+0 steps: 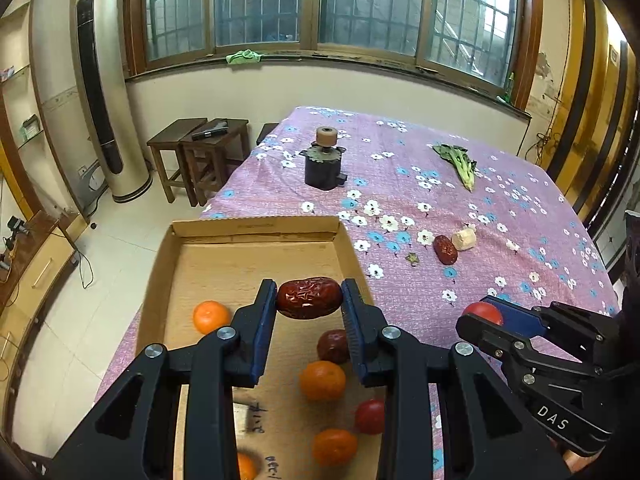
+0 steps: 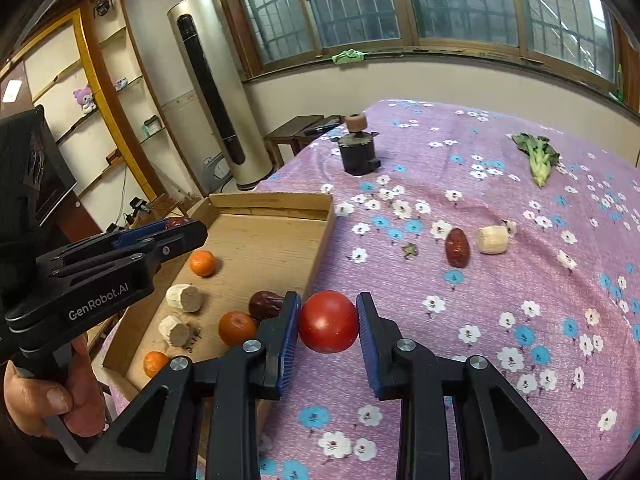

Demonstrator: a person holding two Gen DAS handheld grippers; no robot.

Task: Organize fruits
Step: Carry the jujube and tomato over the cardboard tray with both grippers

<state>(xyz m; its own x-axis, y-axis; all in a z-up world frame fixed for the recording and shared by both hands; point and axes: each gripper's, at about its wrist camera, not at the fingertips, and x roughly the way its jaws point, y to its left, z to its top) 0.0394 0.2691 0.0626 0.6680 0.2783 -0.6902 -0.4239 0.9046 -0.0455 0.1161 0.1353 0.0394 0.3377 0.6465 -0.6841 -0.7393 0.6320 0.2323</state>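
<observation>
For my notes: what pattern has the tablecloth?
Purple cloth printed with white and blue flowers; the right wrist view shows it best.

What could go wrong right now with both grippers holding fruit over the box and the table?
The right gripper pinches a smooth round tomato above the tablecloth, outside the cardboard box; it could squirt free and roll, or bruise. The left gripper holds a red date end to end over the box, so it might pivot out. Released there, it could knock the mandarin and the date beneath.
</observation>
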